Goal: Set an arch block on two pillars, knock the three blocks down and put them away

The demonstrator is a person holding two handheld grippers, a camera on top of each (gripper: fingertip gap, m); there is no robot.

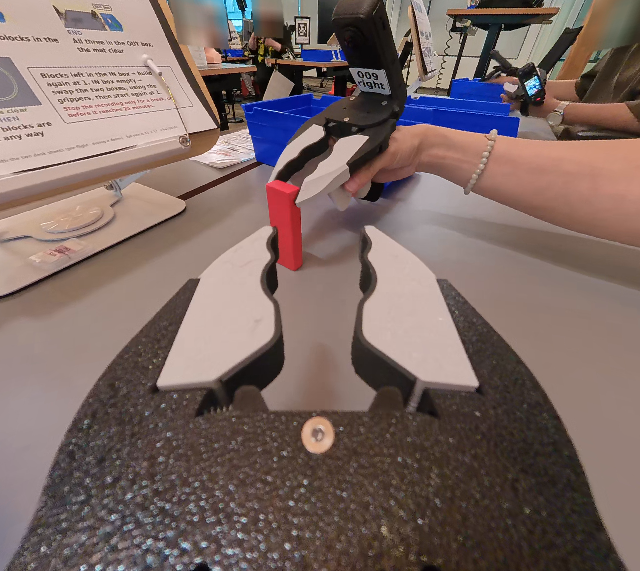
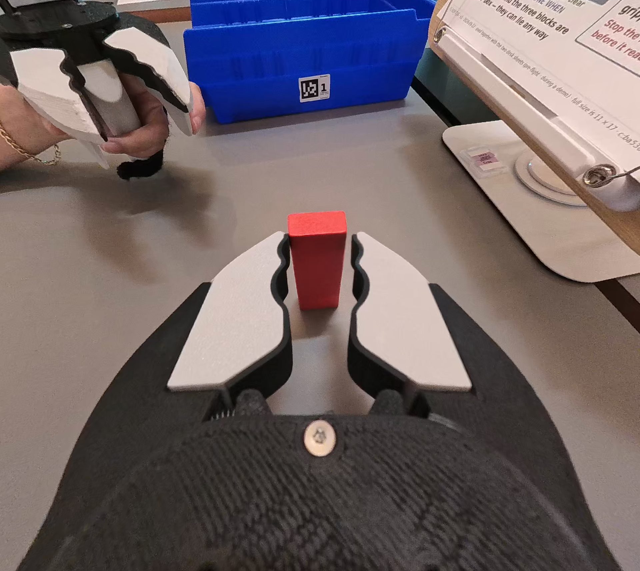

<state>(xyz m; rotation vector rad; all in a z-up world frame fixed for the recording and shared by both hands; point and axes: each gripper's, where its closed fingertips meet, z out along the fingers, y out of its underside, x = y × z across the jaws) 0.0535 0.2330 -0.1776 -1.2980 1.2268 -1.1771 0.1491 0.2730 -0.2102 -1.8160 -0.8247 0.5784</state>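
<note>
A red block (image 2: 317,263) stands upright on the grey table (image 2: 104,277), at the centre of the right wrist view; the right gripper (image 2: 318,243) straddles its upper part with its fingers spread just wider than the block, a thin gap showing on the right side, while contact on the left is hard to judge; in the left wrist view the same gripper (image 1: 287,189) reaches down at the block's top (image 1: 284,225), one fingertip hidden behind it. The left gripper (image 1: 317,236) is open wide and holds nothing; the block sits just beyond its left fingertip, which covers part of the block's edge. A blue bin (image 2: 304,45) lies at the upper middle of the right view, its inside mostly hidden by its front wall; an instruction board on a stand (image 2: 540,45) is cut off at the upper right; blurred patches hide people in the background.
</note>
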